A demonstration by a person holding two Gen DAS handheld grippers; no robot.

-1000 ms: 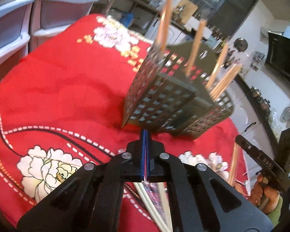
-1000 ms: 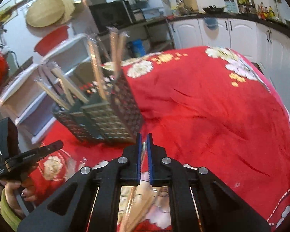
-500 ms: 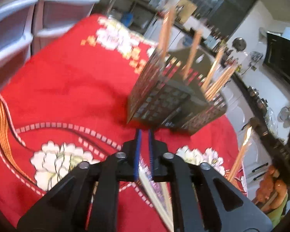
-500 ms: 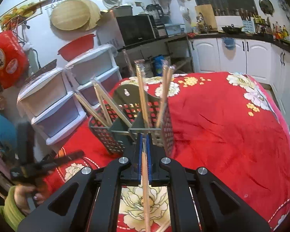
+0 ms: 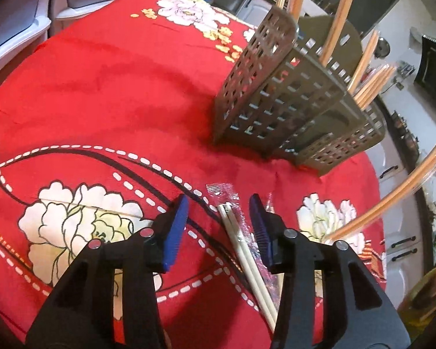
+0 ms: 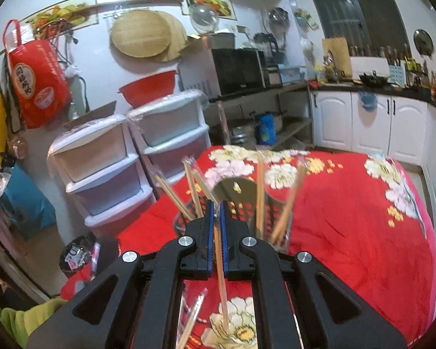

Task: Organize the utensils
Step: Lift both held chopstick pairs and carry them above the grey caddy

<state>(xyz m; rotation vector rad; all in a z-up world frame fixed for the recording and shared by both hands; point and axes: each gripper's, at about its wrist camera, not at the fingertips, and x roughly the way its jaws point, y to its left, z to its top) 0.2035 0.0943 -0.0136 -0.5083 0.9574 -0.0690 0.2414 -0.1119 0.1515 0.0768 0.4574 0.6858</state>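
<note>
A wrapped pair of chopsticks [image 5: 248,257] lies flat on the red floral cloth [image 5: 107,93], long axis pointing toward the grey utensil basket [image 5: 287,99]. The left gripper [image 5: 218,226] straddles it, jaws just widened, not touching. The right gripper [image 6: 216,226] is clamped on one upright chopstick [image 6: 221,276] near the basket.

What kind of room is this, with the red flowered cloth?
Most likely a home kitchen. White cabinets run under a dark counter crowded with bottles, a microwave oven sits on a shelf, and pot lids hang on the wall.
</note>
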